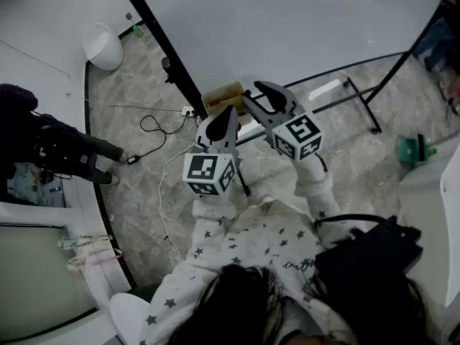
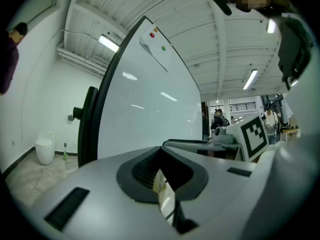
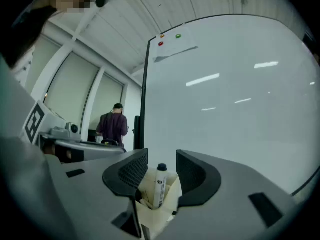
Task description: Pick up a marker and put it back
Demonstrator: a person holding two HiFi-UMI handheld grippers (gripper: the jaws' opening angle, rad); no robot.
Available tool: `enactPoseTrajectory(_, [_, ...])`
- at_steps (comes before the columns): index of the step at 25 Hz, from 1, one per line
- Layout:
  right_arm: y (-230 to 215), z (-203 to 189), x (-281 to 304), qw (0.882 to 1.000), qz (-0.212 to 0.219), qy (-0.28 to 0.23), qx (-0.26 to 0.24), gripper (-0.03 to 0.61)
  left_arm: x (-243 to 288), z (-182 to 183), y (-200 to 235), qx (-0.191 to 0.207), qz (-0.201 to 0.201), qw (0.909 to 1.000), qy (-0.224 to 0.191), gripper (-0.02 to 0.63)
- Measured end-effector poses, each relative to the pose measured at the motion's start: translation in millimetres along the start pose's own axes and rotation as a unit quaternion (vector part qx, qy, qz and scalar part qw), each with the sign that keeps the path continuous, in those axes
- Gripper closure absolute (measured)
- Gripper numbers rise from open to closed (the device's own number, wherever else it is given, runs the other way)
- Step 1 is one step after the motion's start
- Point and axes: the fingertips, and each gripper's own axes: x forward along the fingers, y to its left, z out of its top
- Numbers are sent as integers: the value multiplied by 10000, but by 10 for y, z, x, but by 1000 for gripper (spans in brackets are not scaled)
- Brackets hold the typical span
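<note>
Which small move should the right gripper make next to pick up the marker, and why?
Probably ease the right gripper forward a little before closing. Its fingers stand wide apart, and the marker stands upright in the cream paper holder, centred in the gap but seemingly just beyond them, touching neither.

The marker point(image 3: 160, 184) stands upright in the holder point(image 3: 172, 196), directly ahead of the right gripper point(image 3: 161, 155) and in line with the gap between its jaws; the whiteboard point(image 3: 240, 109) rises behind the holder. The left gripper point(image 1: 228, 113) lies beside and to the left of the right gripper, pointing at the same holder. On the floor point(image 1: 144, 85), a cable point(image 1: 152, 126) lies left of the left gripper and a bin point(image 1: 103, 45) farther left and ahead, near the whiteboard's edge.
</note>
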Motion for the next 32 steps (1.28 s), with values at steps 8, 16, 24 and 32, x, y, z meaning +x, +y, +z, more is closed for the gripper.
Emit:
enactPoseTrajectory(8, [6, -290, 69, 9991, 113, 375, 157, 417, 103, -73, -68, -181, -191, 9997, 21, 612])
enactPoseTrajectory(16, [39, -418, 64, 9975, 111, 671, -183, 497, 128, -82, -31, -209, -183, 9995, 145, 612])
enactPoseTrajectory(24, [48, -386, 79, 9986, 109, 510, 2, 511, 121, -125, -55, -177, -274, 9993, 189, 612])
enactPoseTrajectory(32, [21, -248, 99, 9990, 69, 427, 72, 511, 132, -99, -42, -172, -326, 9991, 208, 612])
